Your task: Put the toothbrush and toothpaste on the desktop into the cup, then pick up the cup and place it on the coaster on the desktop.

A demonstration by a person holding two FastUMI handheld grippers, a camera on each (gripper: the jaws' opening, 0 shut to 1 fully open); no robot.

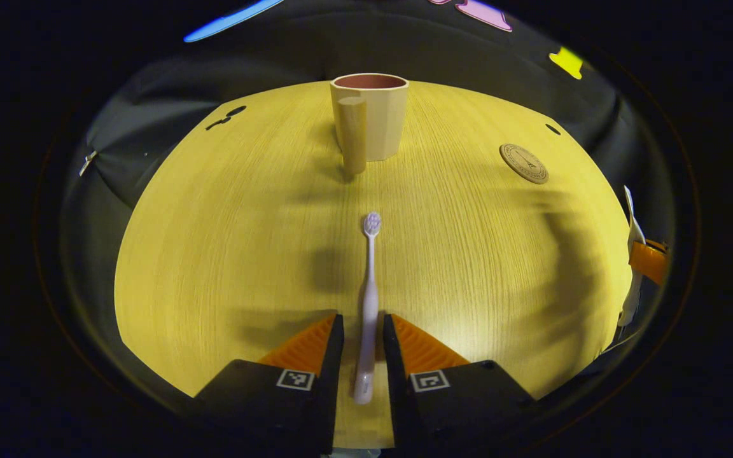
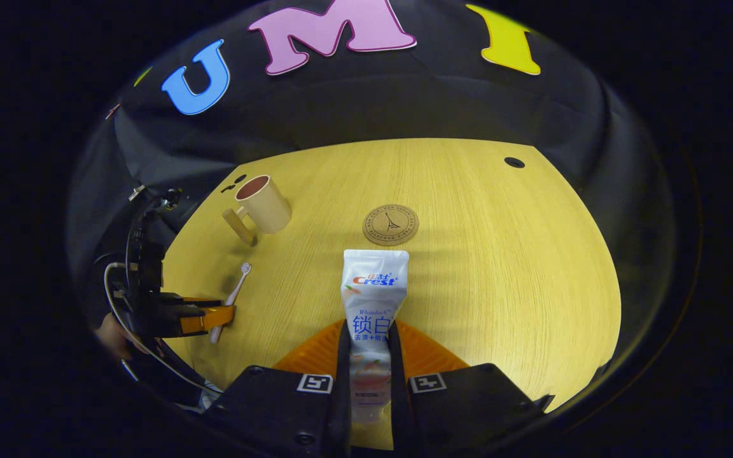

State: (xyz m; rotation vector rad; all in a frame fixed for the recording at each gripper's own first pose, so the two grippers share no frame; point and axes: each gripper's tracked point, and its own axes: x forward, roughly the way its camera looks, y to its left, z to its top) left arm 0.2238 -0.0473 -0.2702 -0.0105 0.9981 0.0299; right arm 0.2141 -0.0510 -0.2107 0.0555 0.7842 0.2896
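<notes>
Wooden desktop (image 1: 214,254) is bearing the cup (image 1: 369,114) at upper centre. Left gripper (image 1: 364,346) is straddling the light, stiff toothbrush (image 1: 368,299), seemingly unclamped; right gripper (image 2: 366,362) is pinching the soft toothpaste (image 2: 373,305).

Pale wood-grain table (image 2: 500,267) — cup (image 2: 265,203) at upper left, round coaster (image 2: 390,224) at centre, toothbrush (image 2: 231,299) at left edge, toothpaste (image 2: 373,299) lower centre; cup, coaster well apart.

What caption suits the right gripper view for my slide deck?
Right gripper shut on the toothpaste tube, coaster just beyond, cup far left.
</notes>
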